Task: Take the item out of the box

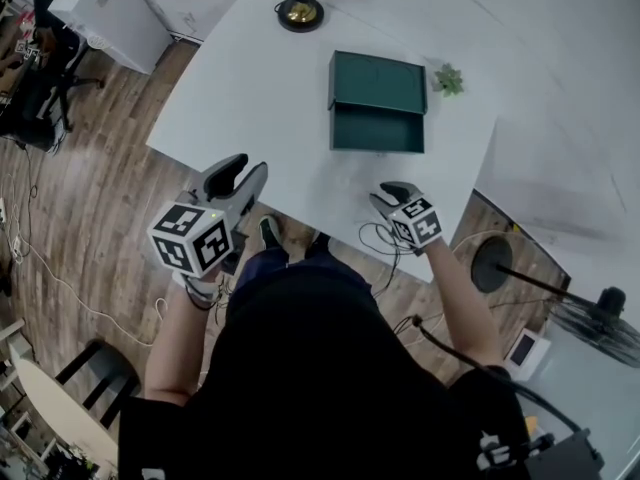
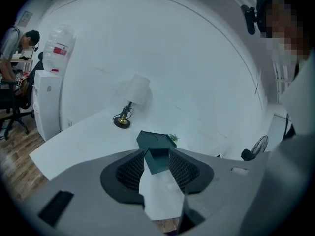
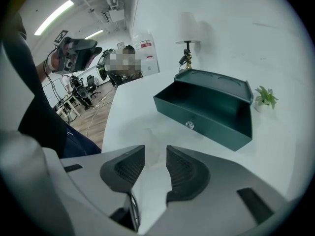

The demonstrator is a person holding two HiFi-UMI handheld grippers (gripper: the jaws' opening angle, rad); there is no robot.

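Observation:
A dark green box (image 1: 378,128) stands open on the white table (image 1: 250,98), its lid (image 1: 378,80) folded back towards the wall. In the right gripper view the box (image 3: 206,109) shows a small knob on its front wall, and I see nothing inside the part of its dark interior that shows. My left gripper (image 1: 243,173) is held over the table's near edge, left of the box, open and empty (image 2: 156,163). My right gripper (image 1: 395,196) hovers at the near edge in front of the box, its jaws apart with only bare table between them (image 3: 155,163).
A small lamp on a black and brass base (image 1: 300,11) stands at the table's far side. A little green plant (image 1: 449,78) sits just right of the box. A floor fan (image 1: 600,318) is at the right, and a white cabinet (image 1: 110,8) at the far left.

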